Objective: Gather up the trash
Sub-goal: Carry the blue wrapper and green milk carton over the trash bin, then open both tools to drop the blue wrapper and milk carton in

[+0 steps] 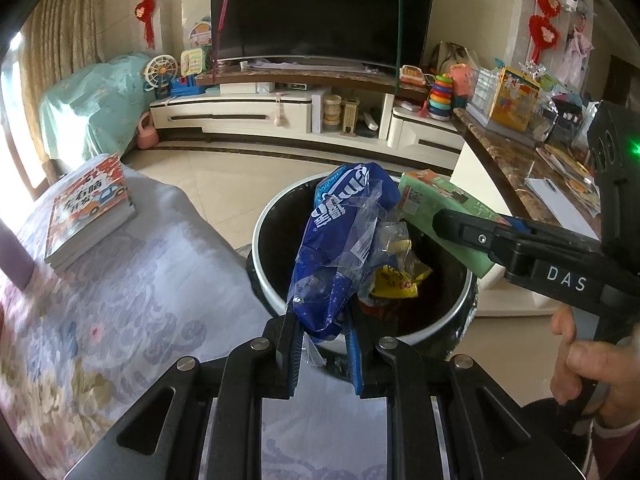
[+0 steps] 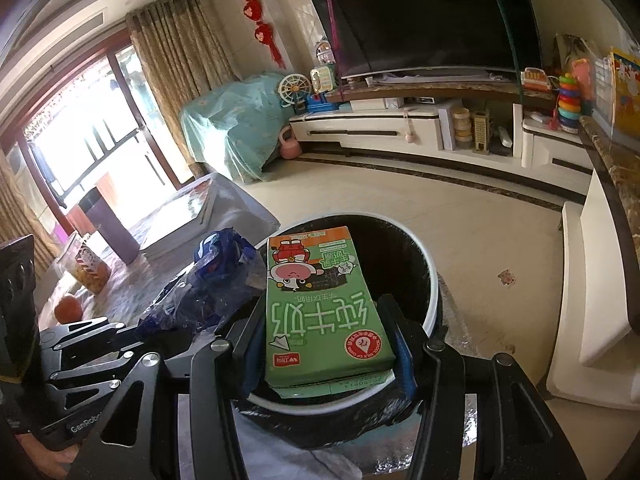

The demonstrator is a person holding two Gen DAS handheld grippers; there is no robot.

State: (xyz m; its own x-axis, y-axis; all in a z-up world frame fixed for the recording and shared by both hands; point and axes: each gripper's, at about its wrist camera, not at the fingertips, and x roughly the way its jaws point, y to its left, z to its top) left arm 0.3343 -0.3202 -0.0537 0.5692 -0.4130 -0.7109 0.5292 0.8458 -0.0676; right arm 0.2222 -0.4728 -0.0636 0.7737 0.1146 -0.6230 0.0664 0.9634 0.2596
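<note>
My left gripper (image 1: 324, 328) is shut on a crumpled blue plastic bag (image 1: 340, 248) and holds it above the round white-rimmed trash bin (image 1: 262, 280). My right gripper (image 2: 324, 320) is shut on a green milk carton (image 2: 320, 304) and holds it over the same bin (image 2: 430, 276). The carton (image 1: 436, 212) and right gripper (image 1: 452, 220) also show at the right of the left wrist view. The blue bag (image 2: 216, 280) and left gripper show at the left of the right wrist view. Yellow wrappers (image 1: 394, 280) lie inside the bin.
A cloth-covered table (image 1: 132, 300) lies left of the bin, with a book stack (image 1: 88, 208) on it. An orange (image 2: 68, 308) and a snack jar (image 2: 86, 268) sit on it too. A marble counter (image 1: 516, 160) stands to the right. A TV stand (image 1: 280, 112) is beyond.
</note>
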